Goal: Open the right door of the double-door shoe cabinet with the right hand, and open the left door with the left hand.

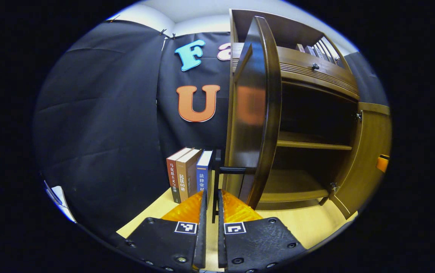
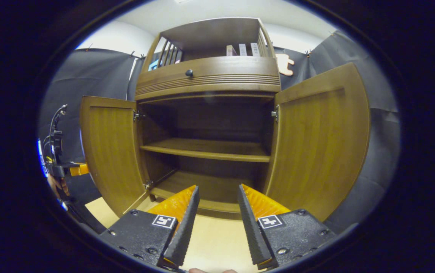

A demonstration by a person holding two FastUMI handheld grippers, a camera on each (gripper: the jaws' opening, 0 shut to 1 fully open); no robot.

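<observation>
Both views near, facing cabinet

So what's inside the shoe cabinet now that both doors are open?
The shoe cabinet holds one bare middle shelf and a bare bottom board. No shoes show. Its back corners are too dark to tell.

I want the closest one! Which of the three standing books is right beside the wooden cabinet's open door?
The blue-spined book; the tan book and the reddish-brown book stand farther left of the dark wooden door.

Books left of cabinet
</observation>
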